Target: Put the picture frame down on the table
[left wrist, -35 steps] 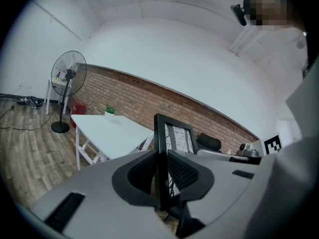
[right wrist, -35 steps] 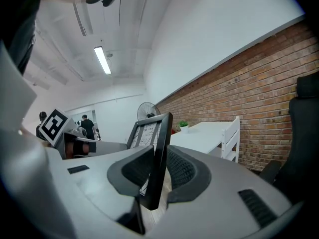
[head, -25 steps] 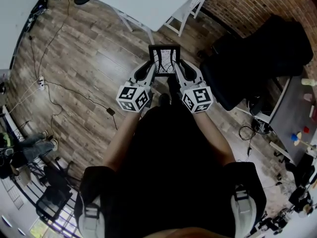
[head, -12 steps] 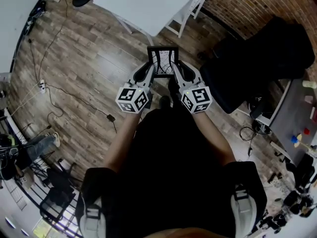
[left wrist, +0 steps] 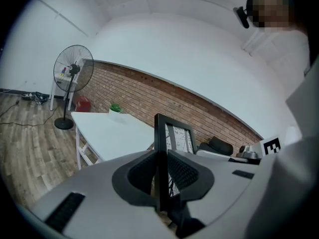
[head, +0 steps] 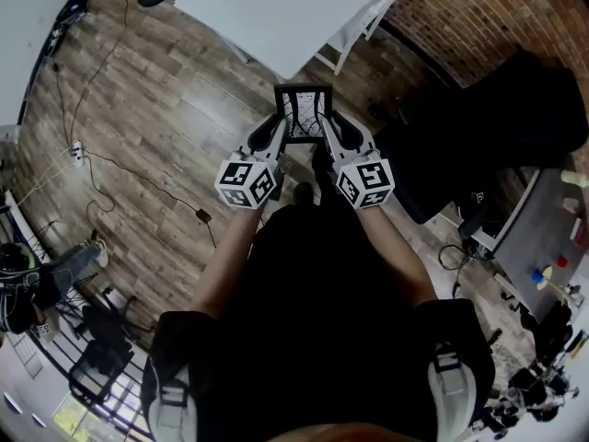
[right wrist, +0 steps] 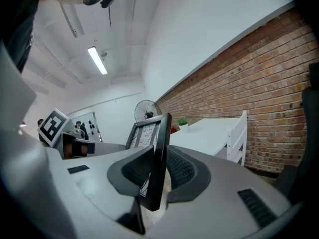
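Flooring (head: 156, 109) of worn wood planks lies under a white rectangular table (head: 276, 7), a red brick wall (head: 460, 7) beside it. The left gripper (head: 279, 129) and right gripper (head: 329, 129) each clamp the slim black picture frame (head: 304, 113), held upright in the air short of the table.

The white tabletop (head: 285, 7) carries one small green plant (left wrist: 115, 107) (at its far end); thin cables (head: 138, 171) trail across the wooden floor (head: 175, 109).
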